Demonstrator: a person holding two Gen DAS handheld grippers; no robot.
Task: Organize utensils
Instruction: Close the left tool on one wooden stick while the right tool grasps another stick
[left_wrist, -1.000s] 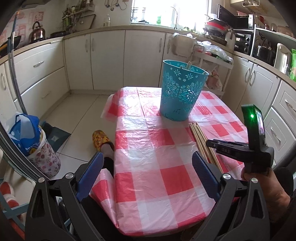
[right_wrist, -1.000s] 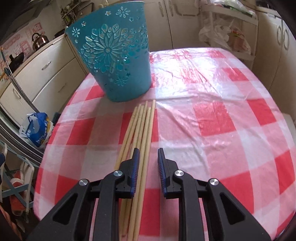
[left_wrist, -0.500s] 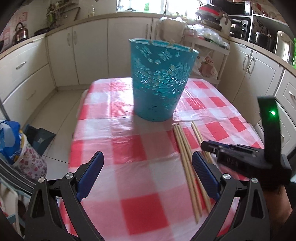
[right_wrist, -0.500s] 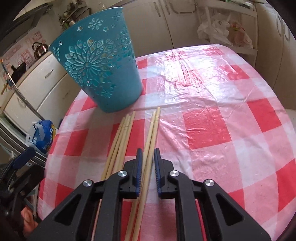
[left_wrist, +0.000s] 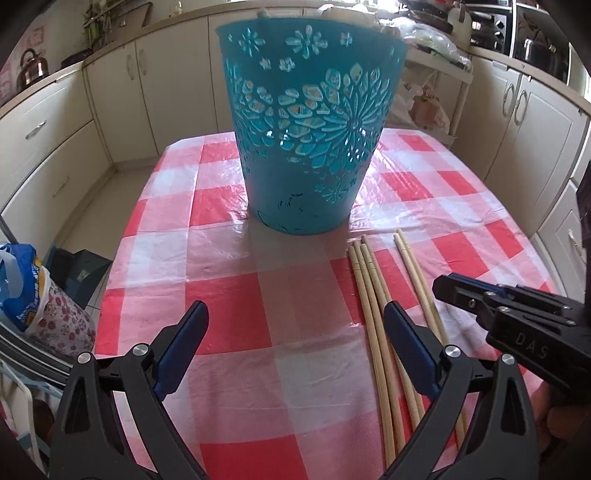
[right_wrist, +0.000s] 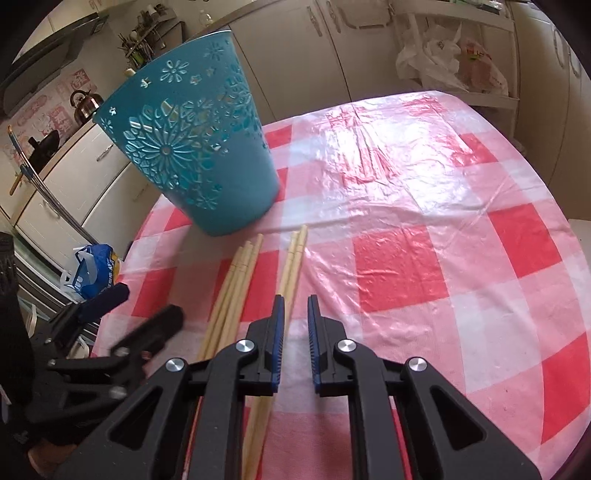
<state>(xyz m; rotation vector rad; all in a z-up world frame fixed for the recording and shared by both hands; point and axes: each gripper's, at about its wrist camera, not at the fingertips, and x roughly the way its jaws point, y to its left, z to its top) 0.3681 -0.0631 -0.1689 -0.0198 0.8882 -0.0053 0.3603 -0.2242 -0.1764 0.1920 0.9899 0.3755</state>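
A teal cut-out bin (left_wrist: 310, 122) stands upright on the red-checked tablecloth (left_wrist: 229, 321); it also shows in the right wrist view (right_wrist: 195, 155). Several long wooden chopsticks (left_wrist: 373, 314) lie on the cloth just in front of the bin, in a left bundle (right_wrist: 232, 291) and a right pair (right_wrist: 291, 258). My left gripper (left_wrist: 295, 339) is open and empty, its right finger (left_wrist: 410, 343) over the left bundle. My right gripper (right_wrist: 295, 325) hovers low with its jaws a narrow gap apart and nothing between them; the right pair passes under its left finger (right_wrist: 275, 332).
Cream kitchen cabinets (left_wrist: 48, 147) run around the table. A blue and floral bag (left_wrist: 33, 295) sits on the floor at the left. A shelf cart with bags (right_wrist: 454, 62) stands behind the table. The tablecloth's right half (right_wrist: 443, 240) holds no objects.
My left gripper has moved forward and right, closer to the bin and over the chopsticks. My right gripper narrowed and then widened slightly, and two chopsticks were shifted right, apart from the bundle.
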